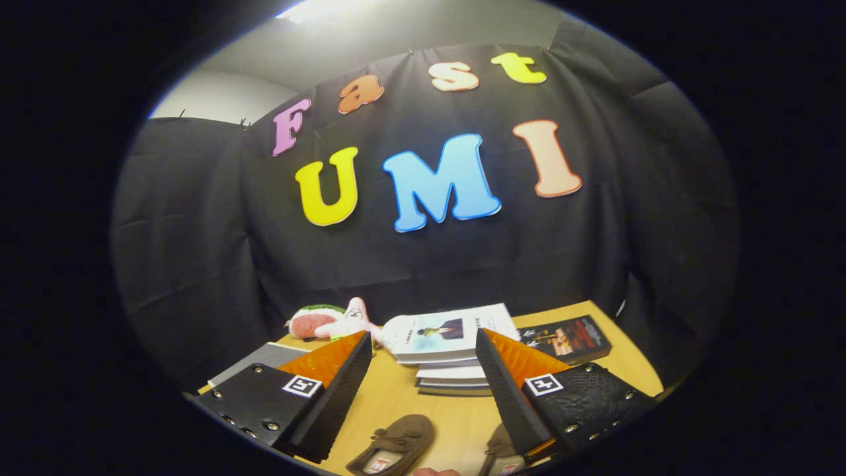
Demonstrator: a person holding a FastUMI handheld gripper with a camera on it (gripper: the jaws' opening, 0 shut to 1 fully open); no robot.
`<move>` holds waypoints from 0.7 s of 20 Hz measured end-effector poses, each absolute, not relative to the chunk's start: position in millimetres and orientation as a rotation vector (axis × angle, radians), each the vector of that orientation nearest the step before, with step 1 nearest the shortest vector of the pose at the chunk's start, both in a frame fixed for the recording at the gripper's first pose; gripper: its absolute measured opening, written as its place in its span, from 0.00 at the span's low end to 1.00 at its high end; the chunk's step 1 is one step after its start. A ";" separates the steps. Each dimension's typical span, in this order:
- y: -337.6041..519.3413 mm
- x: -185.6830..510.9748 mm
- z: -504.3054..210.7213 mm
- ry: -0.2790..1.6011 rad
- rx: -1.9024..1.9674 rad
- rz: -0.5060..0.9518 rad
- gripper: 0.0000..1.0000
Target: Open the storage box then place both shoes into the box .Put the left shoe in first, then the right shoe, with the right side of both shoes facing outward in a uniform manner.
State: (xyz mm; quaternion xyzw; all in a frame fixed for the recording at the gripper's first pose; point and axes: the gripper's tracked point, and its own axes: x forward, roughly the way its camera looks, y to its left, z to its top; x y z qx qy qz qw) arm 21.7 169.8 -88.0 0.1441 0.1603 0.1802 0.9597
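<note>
Two brown suede moccasin shoes lie on the wooden table low between my fingers. One shoe (394, 446) rests nearer the left finger, its opening toward me. The other shoe (500, 451) is partly hidden behind the right finger. My gripper (423, 344) hovers above the table, open, with a wide gap and nothing between its fingers.
A stack of books (449, 350) sits just beyond the fingers. A dark book (568, 337) lies flat to its right near the table edge. A pink plush toy (330, 322) lies at the back left, and a grey flat object (264, 360) sits behind the left finger.
</note>
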 end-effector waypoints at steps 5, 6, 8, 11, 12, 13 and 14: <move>222.1 21.1 -127.8 0.478 0.394 0.550 0.96; 231.1 21.0 -134.9 0.506 0.407 0.586 0.96; 251.0 16.0 -151.2 0.571 0.433 0.651 0.96; 286.5 10.7 -172.1 0.661 0.474 0.751 0.96; 297.4 7.9 -177.2 0.689 0.494 0.785 0.96; 307.7 2.2 -185.5 0.727 0.522 0.826 0.96; 319.2 -2.4 -190.1 0.764 0.562 0.874 0.96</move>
